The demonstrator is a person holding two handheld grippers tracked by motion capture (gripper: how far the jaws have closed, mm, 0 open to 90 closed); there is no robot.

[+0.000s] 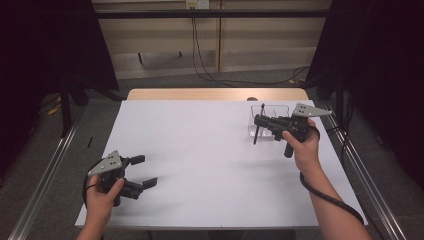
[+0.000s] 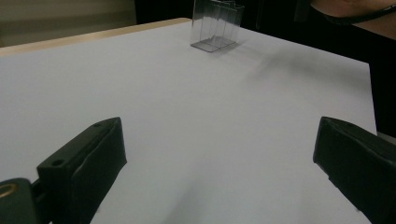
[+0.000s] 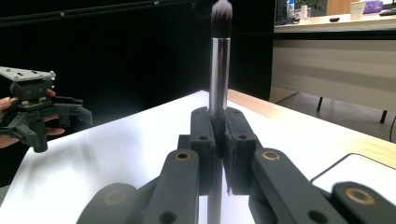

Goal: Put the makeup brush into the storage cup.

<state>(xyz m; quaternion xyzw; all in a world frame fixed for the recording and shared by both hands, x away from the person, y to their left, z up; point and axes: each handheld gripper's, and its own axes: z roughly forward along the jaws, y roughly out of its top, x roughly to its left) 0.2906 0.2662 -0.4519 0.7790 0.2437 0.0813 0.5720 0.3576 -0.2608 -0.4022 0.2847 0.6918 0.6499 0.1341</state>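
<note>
The makeup brush [image 3: 219,70] stood upright, clenched in the right claw [image 3: 218,140], bristles visible in the right gripper view; the high view placed it beside the clear holder [image 1: 270,111]. The left claw [image 1: 141,171] hung released over the counter [image 1: 200,150].

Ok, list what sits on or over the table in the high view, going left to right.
Left gripper, jaws open, near the front left corner → makeup brush, upright, clamped in the right gripper → clear plastic organizer behind it → the hand holding the right gripper.
</note>
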